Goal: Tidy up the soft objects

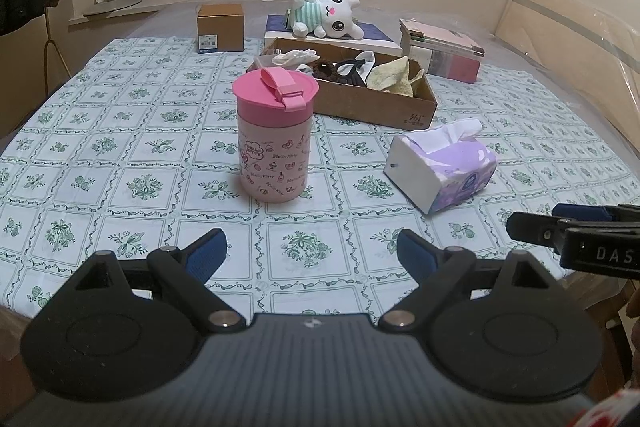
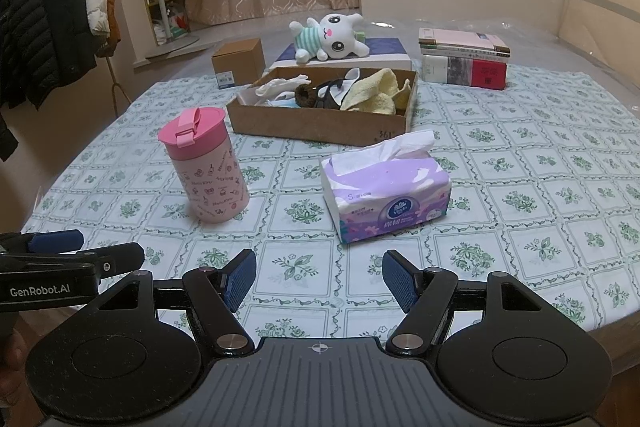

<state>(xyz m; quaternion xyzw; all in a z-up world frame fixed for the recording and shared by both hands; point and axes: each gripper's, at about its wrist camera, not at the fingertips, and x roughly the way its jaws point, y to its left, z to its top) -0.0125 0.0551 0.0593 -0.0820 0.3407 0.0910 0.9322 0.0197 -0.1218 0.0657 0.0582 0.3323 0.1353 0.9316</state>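
**Soft goods half sorted, tissues and toy still out**

We hold both tools low over the near edge of the bench (image 2: pixel 540 187), covered in a green-and-white floral cloth. Our left hand-held gripper (image 1: pixel 312 251) and right hand-held gripper (image 2: pixel 319 277) stand wide open and carry nothing. The shallow brown cardboard box (image 2: pixel 320 129) at mid-bench already contains a yellow towel (image 2: pixel 376 95), white cloth (image 2: pixel 280 85) and darker items we cannot identify. Left outside it, by our reading: the purple soft pack of tissues (image 2: pixel 388 195), lying on the cloth just in front of the box, and the white plush bunny in a striped shirt (image 2: pixel 330 37), resting on a flat blue-and-white box (image 2: pixel 384 53) behind. The pink lidded tumbler (image 1: pixel 274 139) stands upright, apart.
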